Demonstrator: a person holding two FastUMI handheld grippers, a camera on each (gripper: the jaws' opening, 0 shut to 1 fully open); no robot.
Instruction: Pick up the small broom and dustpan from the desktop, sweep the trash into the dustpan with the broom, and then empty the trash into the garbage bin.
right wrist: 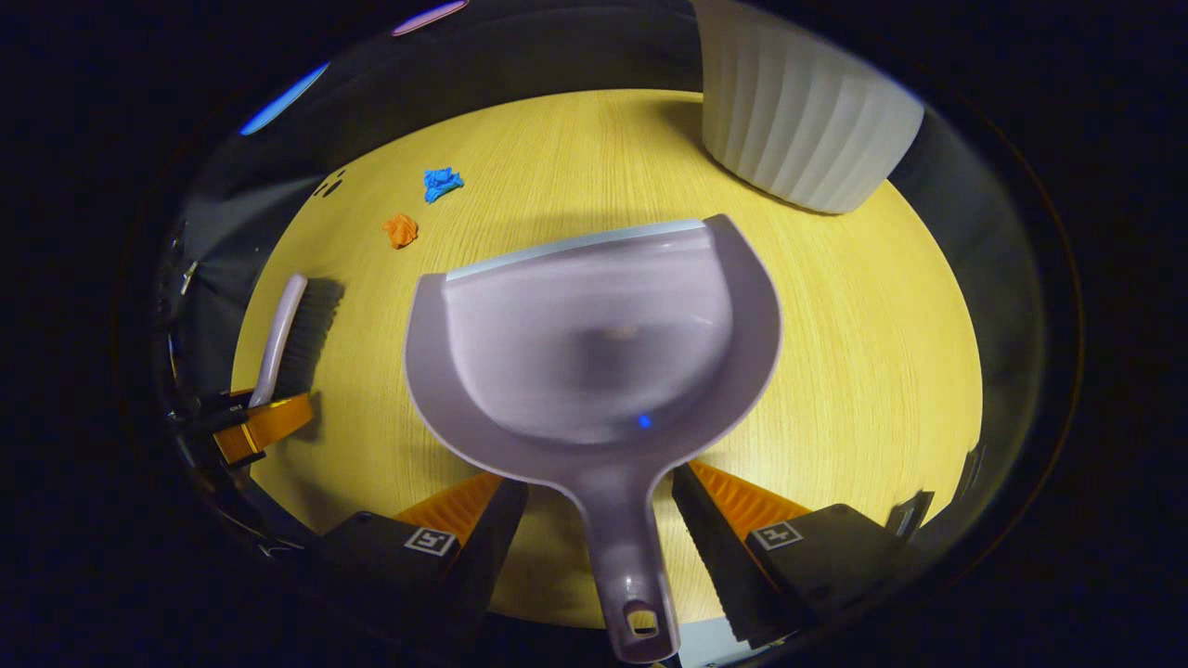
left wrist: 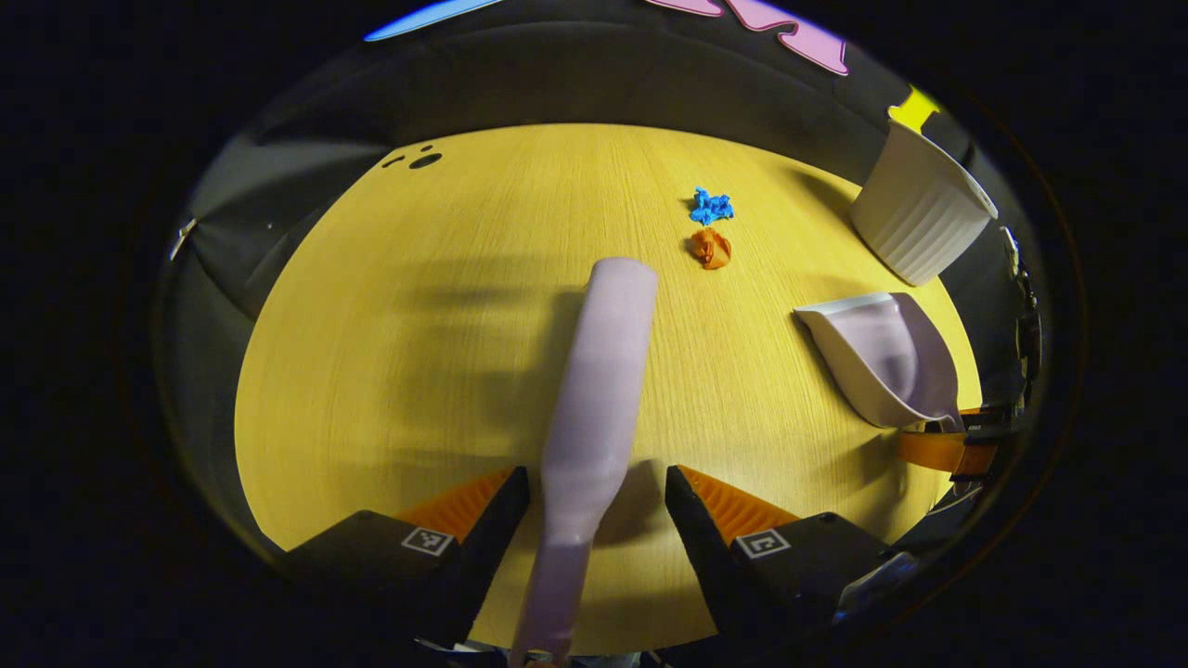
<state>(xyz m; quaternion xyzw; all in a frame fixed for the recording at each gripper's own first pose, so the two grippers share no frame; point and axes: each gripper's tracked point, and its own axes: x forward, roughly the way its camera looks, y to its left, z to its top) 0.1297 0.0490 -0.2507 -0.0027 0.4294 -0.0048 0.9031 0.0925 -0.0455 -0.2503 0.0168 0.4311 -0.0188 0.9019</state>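
The pale broom [left wrist: 601,380] runs away from me between the fingers of my left gripper [left wrist: 597,482]. That gripper is open, and table shows on both sides of the handle. In the right gripper view the broom [right wrist: 278,334] stands with its dark bristles down, and the left gripper [right wrist: 260,422] sits at its handle end. The pale dustpan [right wrist: 594,343] faces away from me, its handle lying between the fingers of my open right gripper [right wrist: 599,482], with gaps either side. A blue paper wad [left wrist: 711,206] and an orange one [left wrist: 712,249] lie beyond the broom.
The white ribbed bin [left wrist: 919,218] stands at the far right of the yellow wooden table [left wrist: 371,371], just behind the dustpan [left wrist: 882,362]. The right gripper [left wrist: 947,445] is at the dustpan's handle. Small dark marks [left wrist: 422,160] sit near the far left edge.
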